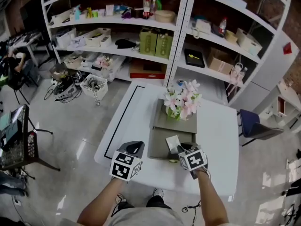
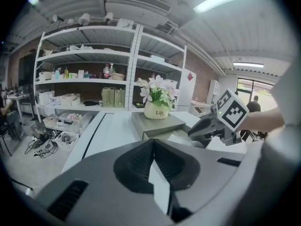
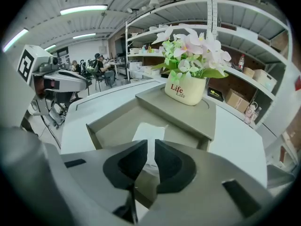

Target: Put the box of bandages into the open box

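Box of bandages [image 3: 149,132], white: clamped between the fingers [image 3: 171,163] of the right gripper [image 3: 147,148], at the near end of the grey open box [image 1: 157,148]. Left gripper [image 2: 153,147]: fingers [image 2: 135,165] pressed together, nothing held, kept left of the open box.

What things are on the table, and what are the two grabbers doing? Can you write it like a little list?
table: white
open box: grey, on the table
box of bandages: white, between the right gripper's jaws, over the inside of the open box
flower pot: on the grey flap behind the open box
right gripper: shut on the box of bandages
left gripper: jaws together, empty, beside the open box
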